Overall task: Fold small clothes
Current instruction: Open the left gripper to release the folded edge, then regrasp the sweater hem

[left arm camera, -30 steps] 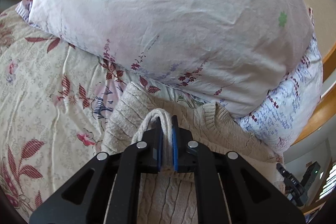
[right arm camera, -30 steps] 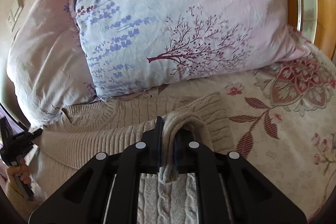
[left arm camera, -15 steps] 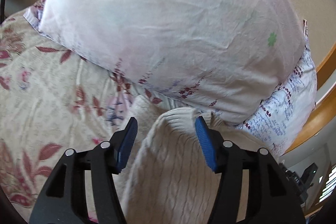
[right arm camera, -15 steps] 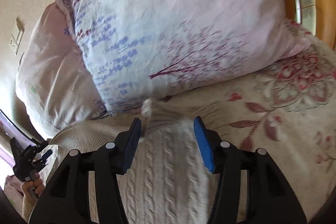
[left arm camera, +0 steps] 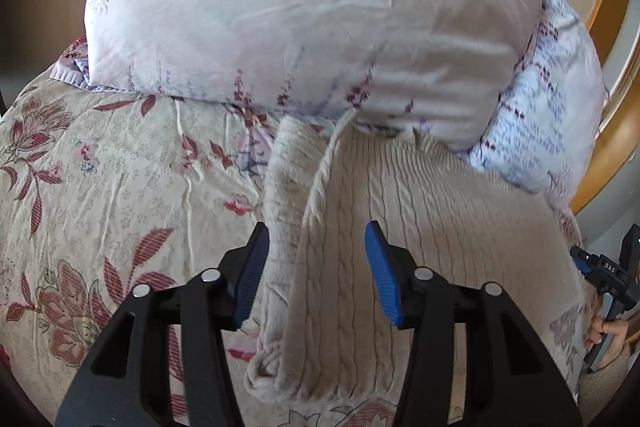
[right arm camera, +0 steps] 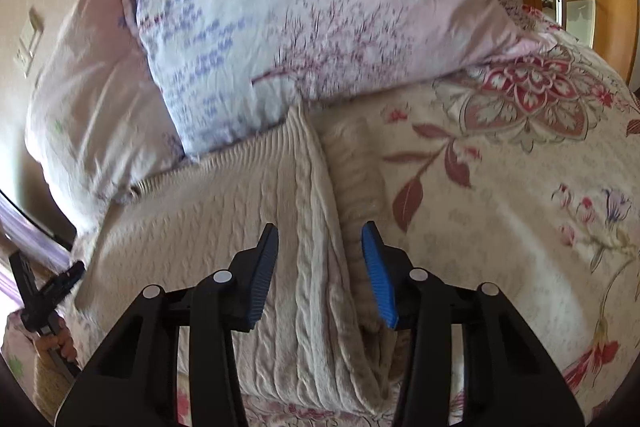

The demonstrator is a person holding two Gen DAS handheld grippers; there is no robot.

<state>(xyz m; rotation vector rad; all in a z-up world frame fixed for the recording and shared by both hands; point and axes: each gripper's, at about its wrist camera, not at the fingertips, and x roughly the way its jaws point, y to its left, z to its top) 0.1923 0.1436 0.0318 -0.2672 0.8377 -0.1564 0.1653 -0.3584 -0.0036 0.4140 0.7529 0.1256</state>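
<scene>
Sweater (left arm camera: 400,227): folded on the quilt (left arm camera: 100,187), top edge against the pillows (left arm camera: 300,19). Our left gripper (left arm camera: 316,275) and right gripper (right arm camera: 326,273): jaws apart, holding nothing. Risk: bulky knit may spring the fold open.

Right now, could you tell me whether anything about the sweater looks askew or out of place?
Slightly: the sweater's far edge is pushed against the pillows, one corner tucked under them. Otherwise the fold lies flat on the bedspread. Both the left tool and right tool are open.
</scene>
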